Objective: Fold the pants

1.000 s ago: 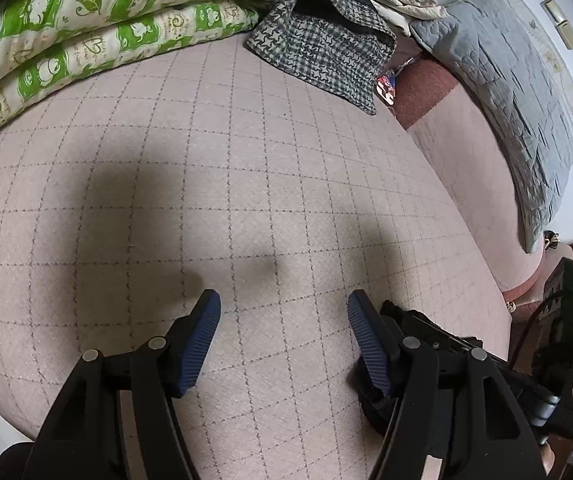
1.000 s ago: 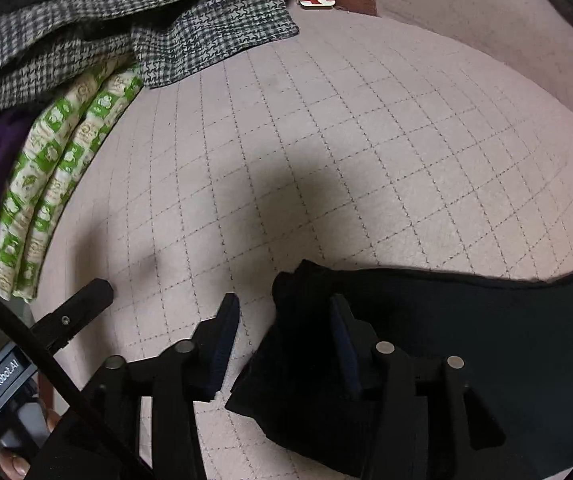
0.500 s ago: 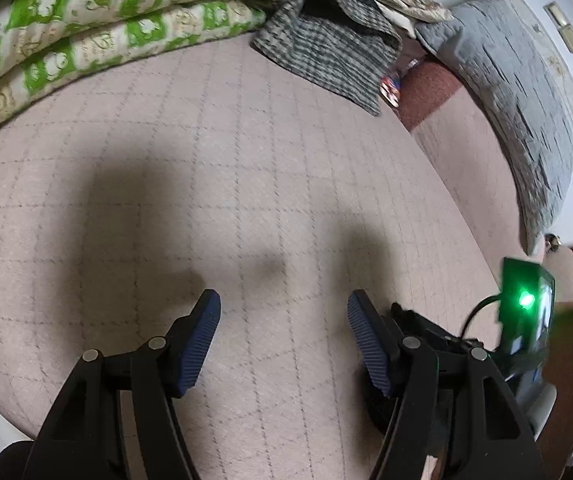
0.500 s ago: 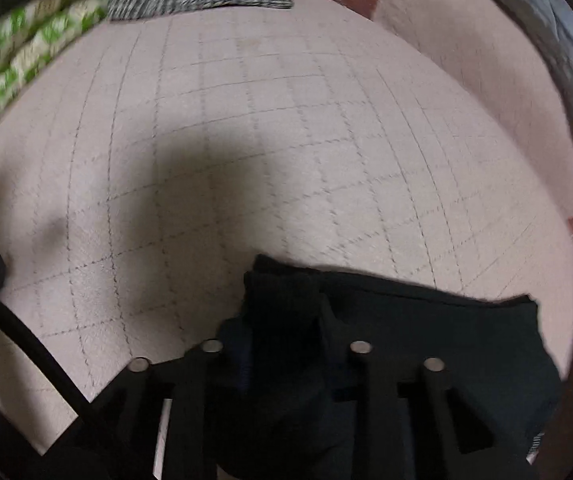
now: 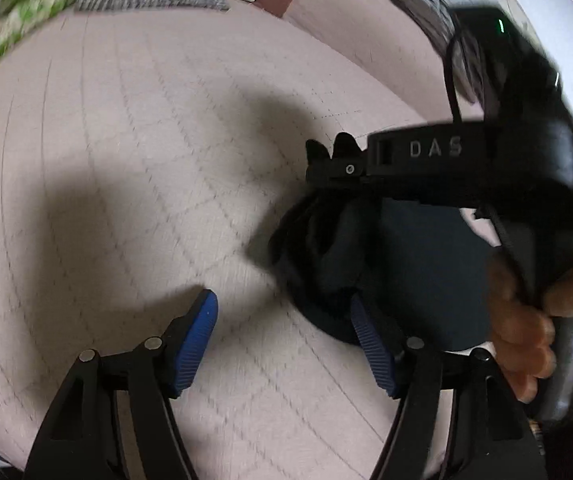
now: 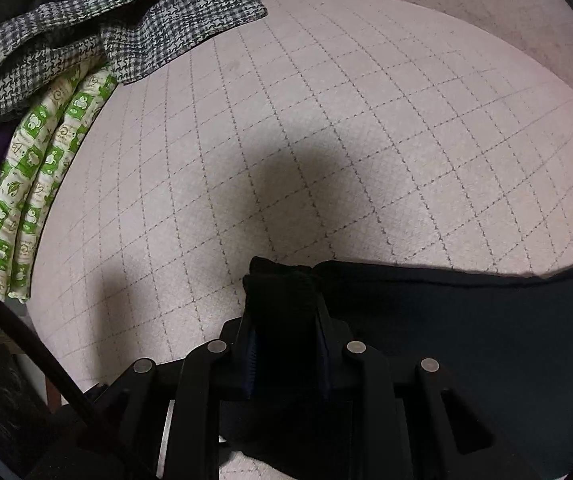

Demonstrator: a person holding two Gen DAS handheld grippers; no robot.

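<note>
Right gripper (image 6: 286, 344) was pinching a bunched fold of the black pants (image 6: 466, 320) at lower centre of its frame, the rest of the cloth spreading to the lower right with its top hem lying on the pink checked bedcover (image 6: 326, 120). Left gripper (image 5: 282, 336) stood spread above bare cover, its right blue pad (image 5: 370, 344) just beside the pants' bunched edge, with open cover stretching to the upper left up to the houndstooth garment (image 6: 126, 32) and the green-printed quilt (image 6: 38, 168). White letters "DAS" (image 5: 436, 148) showed on the right tool's black body, held by the right hand (image 5: 526, 320) at the frame's right edge.
</note>
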